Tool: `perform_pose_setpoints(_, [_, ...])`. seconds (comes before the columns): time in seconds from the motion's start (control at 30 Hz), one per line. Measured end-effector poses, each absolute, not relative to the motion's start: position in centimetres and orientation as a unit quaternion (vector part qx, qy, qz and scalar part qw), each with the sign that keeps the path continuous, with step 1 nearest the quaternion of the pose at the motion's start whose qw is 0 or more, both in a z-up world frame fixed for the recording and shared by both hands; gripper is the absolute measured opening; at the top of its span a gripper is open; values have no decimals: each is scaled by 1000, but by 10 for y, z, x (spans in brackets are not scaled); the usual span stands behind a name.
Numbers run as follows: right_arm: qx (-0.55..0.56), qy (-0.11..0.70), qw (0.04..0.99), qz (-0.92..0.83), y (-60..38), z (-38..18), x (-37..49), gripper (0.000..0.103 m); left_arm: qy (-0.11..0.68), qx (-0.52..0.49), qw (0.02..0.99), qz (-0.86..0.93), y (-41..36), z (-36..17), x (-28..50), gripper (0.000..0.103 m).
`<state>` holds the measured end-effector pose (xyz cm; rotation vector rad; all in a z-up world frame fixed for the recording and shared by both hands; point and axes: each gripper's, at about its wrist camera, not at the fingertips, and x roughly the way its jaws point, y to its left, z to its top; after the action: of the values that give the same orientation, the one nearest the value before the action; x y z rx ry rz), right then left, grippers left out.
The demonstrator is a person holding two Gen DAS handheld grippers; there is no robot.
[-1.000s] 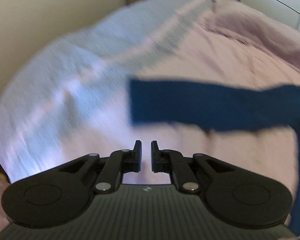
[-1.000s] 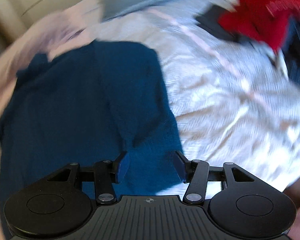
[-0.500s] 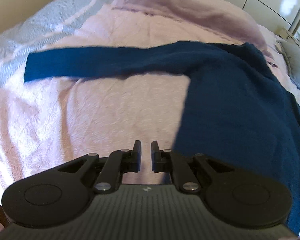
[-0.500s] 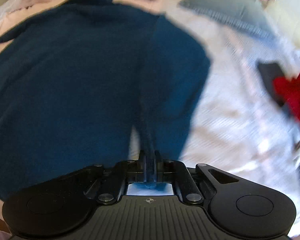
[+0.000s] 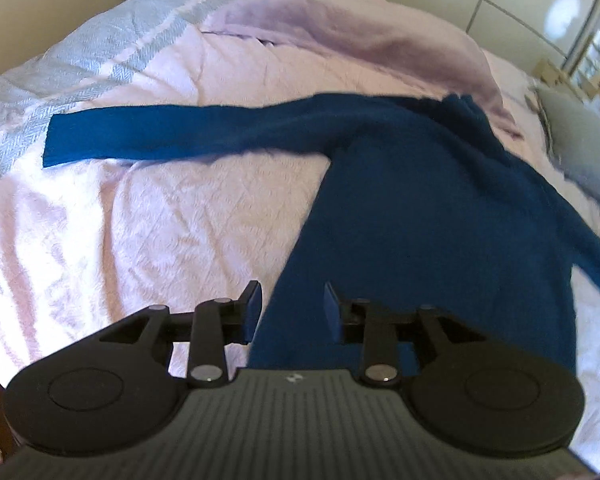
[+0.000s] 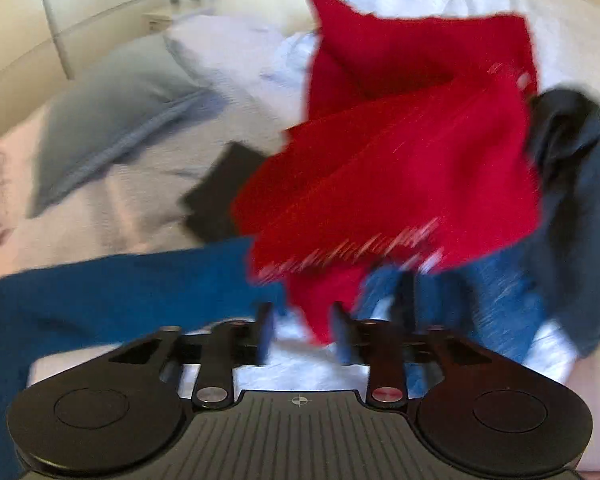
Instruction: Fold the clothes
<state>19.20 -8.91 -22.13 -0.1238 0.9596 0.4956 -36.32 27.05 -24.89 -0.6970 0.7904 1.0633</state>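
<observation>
No readable writing or brand anywhere, only a small emblem on each gripper body.

Left gripper hovering over the lower hem of the blue sweater, jaws parted a moderate way after just opening from a near-closed stance; sweater edge showing in the gap, fingers not pressing on it, nothing pinched. Sweater lying flat on the pink bedspread, one sleeve stretched straight out to the left of the view, collar towards the lilac blanket.

Right gripper spread about half way, jaws having just opened after clamping a fold of the sweater half a second ago; holding nothing now. Pointing instead at a blurred heap: red garment on top, dark garment to its right, jeans beneath, a black folded piece to its left. Sweater's other sleeve lying across the lower left of this view, grey pillow beyond.
</observation>
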Motion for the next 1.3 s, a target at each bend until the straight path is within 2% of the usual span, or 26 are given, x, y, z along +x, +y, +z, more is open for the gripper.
perform_pose_setpoints(0.07, [-33,476,827,298,-87,-240,161,63,370,-319,727,483,268,-255,-371,33])
perform_pose_setpoints(0.23, [9,601,684,414,-92,-322,64,63,383,-357,708,474,265,-274,-401,37])
perform_pose_setpoints(0.33, [-1,631,629,454,-96,-350,0,63,388,-386,703,454,262,-288,-417,40])
perform_pose_setpoints(0.53, [-12,624,632,461,-97,-375,-43,63,382,-444,709,393,256,-321,-434,45])
perform_pose_setpoints(0.63, [19,642,613,461,-84,-383,-40,63,376,-458,717,368,253,-334,-436,37])
perform_pose_setpoints(0.67, [32,651,597,468,-81,-384,-43,59,375,-456,724,356,253,-333,-436,12])
perform_pose_setpoints(0.7, [11,650,598,469,-76,-384,-50,17,374,-454,731,345,253,-332,-436,6])
perform_pose_setpoints(0.73, [-10,648,600,470,-71,-383,-56,10,374,-450,738,337,253,-329,-437,6])
perform_pose_setpoints(0.87, [24,621,626,471,-88,-351,-57,8,359,-403,779,319,249,-300,-453,5])
perform_pose_setpoints(0.97, [31,614,638,463,-109,-344,-56,8,348,-360,811,301,243,-277,-466,5])
perform_pose_setpoints(1.13, [12,639,651,409,-122,-371,-62,10,436,-329,783,296,229,-318,-457,7])
perform_pose_setpoints(1.17, [-6,639,656,402,-115,-372,-64,20,439,-335,779,299,230,-317,-457,9])
perform_pose_setpoints(1.2, [-23,640,660,394,-108,-373,-66,34,441,-341,774,301,230,-316,-456,15])
perform_pose_setpoints(1.3, [-95,628,664,395,-93,-357,-64,41,451,-347,761,312,242,-301,-458,17])
